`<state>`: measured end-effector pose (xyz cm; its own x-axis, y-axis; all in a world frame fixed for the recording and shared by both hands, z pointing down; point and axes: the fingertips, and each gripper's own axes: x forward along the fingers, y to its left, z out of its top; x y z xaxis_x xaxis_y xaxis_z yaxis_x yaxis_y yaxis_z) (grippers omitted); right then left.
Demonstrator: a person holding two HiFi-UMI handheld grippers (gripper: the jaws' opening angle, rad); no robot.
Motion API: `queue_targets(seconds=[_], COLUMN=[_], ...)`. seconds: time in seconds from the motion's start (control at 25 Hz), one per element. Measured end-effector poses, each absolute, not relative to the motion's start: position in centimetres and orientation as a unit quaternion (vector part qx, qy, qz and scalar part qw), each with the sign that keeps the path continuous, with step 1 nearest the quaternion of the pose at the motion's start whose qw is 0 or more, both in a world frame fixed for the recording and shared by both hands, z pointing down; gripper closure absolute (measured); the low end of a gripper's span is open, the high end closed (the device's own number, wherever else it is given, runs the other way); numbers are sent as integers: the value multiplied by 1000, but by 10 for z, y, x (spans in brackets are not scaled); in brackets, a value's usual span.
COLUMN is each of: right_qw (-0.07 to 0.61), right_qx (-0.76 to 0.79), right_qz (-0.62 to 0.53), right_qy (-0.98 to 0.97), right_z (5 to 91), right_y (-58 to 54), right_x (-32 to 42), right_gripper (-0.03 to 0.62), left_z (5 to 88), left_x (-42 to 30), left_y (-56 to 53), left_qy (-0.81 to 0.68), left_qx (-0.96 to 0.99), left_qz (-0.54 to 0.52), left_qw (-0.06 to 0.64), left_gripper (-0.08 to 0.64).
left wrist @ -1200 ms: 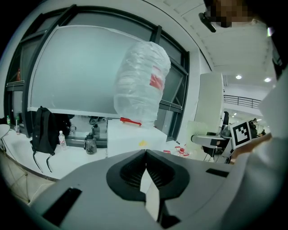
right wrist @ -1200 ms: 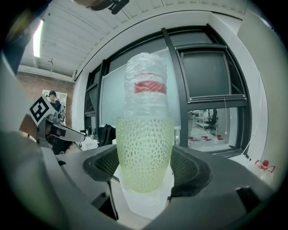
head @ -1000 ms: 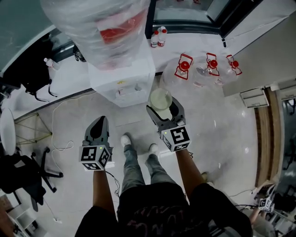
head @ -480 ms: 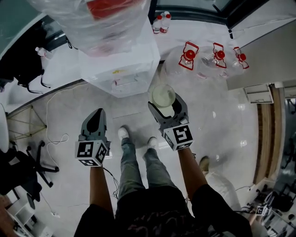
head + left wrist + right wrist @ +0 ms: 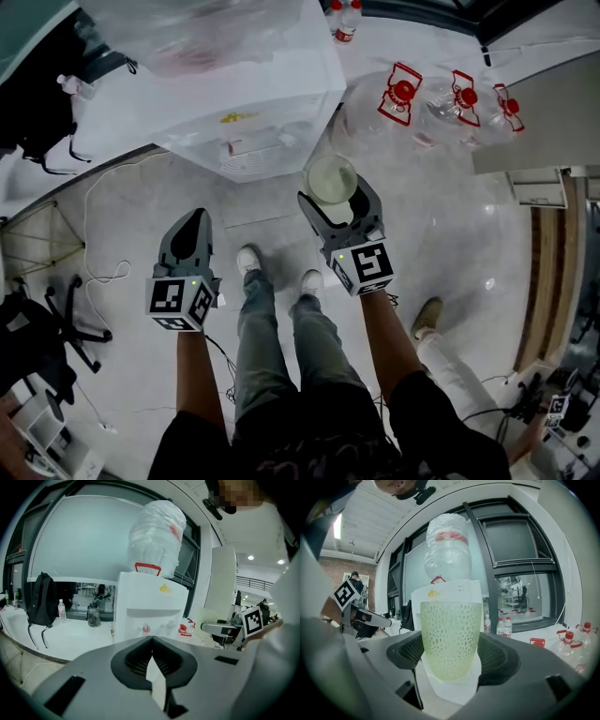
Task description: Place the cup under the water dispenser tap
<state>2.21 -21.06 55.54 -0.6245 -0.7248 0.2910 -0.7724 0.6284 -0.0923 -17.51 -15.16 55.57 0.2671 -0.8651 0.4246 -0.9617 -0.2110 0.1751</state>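
The right gripper [image 5: 337, 202] clamps the pale green cup [image 5: 451, 639] upright between its jaws, just in front of the white water dispenser [image 5: 246, 112], off toward its right side. The left gripper [image 5: 192, 230] hangs well apart from the cup, its jaws pressed together on nothing.

Cup [image 5: 451, 637]: pale green, translucent, dimpled wall. It stands upright, clamped between the jaws of the right gripper [image 5: 337, 199] and clear of the floor. It sits near the front of the white water dispenser [image 5: 253, 103], not yet under the taps [image 5: 146, 629].
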Motion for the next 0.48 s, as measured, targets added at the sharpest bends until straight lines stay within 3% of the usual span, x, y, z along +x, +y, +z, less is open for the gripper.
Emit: queue_targets(seconds=[0.48], right_qw=[109], right_qx=[409], right_qz=[100], right_qy=[-901], right_z=[644], right_y=[-231], right_x=[4], right_gripper=[232], left_z=[640], left_x=[-193], left_y=[-166], left_qy=[-602], left_qx=[763], left_qz=[120], left_qw=[203], left_gripper=[551])
